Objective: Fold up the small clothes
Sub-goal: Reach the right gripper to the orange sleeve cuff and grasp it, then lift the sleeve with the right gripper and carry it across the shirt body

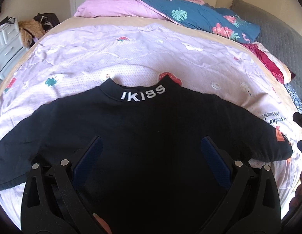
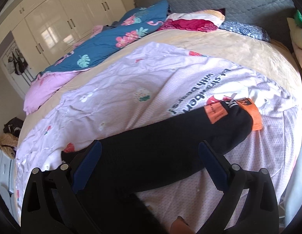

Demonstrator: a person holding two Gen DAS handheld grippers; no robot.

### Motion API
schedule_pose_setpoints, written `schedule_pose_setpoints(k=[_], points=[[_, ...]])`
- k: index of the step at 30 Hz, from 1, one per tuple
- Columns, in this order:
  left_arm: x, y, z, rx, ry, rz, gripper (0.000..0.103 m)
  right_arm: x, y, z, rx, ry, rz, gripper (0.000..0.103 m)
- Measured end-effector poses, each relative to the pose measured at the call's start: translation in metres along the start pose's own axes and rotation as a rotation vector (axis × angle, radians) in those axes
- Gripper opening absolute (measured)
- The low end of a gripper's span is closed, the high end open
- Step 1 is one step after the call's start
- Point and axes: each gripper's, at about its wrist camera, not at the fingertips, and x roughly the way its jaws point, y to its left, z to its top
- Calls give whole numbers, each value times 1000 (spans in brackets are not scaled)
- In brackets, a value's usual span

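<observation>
Item: black top (image 1: 143, 128), small, white lettering on the collar (image 1: 142, 94). It is lying spread flat on the lilac blanket (image 1: 104, 58) that is covering the bed (image 1: 190, 22), collar pointing away from you, both sleeves stretched out to the sides.

Right sleeve (image 2: 190, 134): it is reaching out over the blanket, with its orange-patched cuff (image 2: 236, 113) lying unfolded at the far end.

Left gripper (image 1: 151, 146): you are holding it over the body of the top, fingers spread wide, clamping nothing. Whether the tips are touching the cloth, you cannot tell from this view.

Right gripper (image 2: 150, 150): you are holding it above the right sleeve, fingers likewise spread wide, gripping nothing.

Progress, as a judgement: no fold is showing anywhere, so the folding seems to be only starting. Sleeves and body are both remaining to be folded.

Other bedding: a blue flowered quilt (image 1: 199, 13) is lying bunched at the far side.
</observation>
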Motion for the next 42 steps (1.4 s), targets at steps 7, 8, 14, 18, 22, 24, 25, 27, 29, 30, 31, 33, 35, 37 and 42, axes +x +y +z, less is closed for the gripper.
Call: schedule_pose_setpoints(k=[7, 8, 14, 18, 22, 24, 25, 27, 29, 30, 31, 33, 35, 37, 42], points=[[13, -15, -8, 46, 18, -15, 95, 24, -47, 5, 95, 30, -84, 99], [14, -17, -9, 50, 21, -22, 95, 27, -55, 4, 114, 38, -99, 99], [25, -31, -22, 81, 52, -91, 95, 48, -93, 3, 234, 99, -129, 99], [30, -46, -31, 128, 71, -105, 95, 65, -115, 0, 308, 142, -162, 99], [33, -58, -39, 159, 74, -133, 95, 79, -136, 1, 409, 162, -144, 99], [35, -59, -43, 166, 81, -146, 95, 82, -143, 7, 451, 132, -132, 99], [35, -58, -43, 164, 84, -147, 95, 84, -146, 11, 469, 114, -130, 99], [34, -53, -41, 155, 77, -140, 95, 89, -151, 16, 493, 112, -123, 91], [33, -47, -38, 141, 65, -132, 95, 91, -155, 21, 518, 95, -135, 65], [32, -42, -35, 129, 58, -131, 95, 90, -161, 20, 551, 80, -124, 54], [30, -37, -31, 115, 54, -128, 95, 89, -168, 20, 582, 63, -88, 47], [27, -26, -23, 89, 50, -118, 95, 88, -182, 16, 660, 47, -21, 20], [24, -13, -14, 55, 37, -100, 95, 82, -188, 16, 685, 23, 36, 15], [18, 1, -5, 12, 16, -91, 95, 75, -184, 21, 655, -3, 87, 15], [4, 31, 8, -68, 2, -75, 95, 48, -146, 41, 489, -62, 218, 15]])
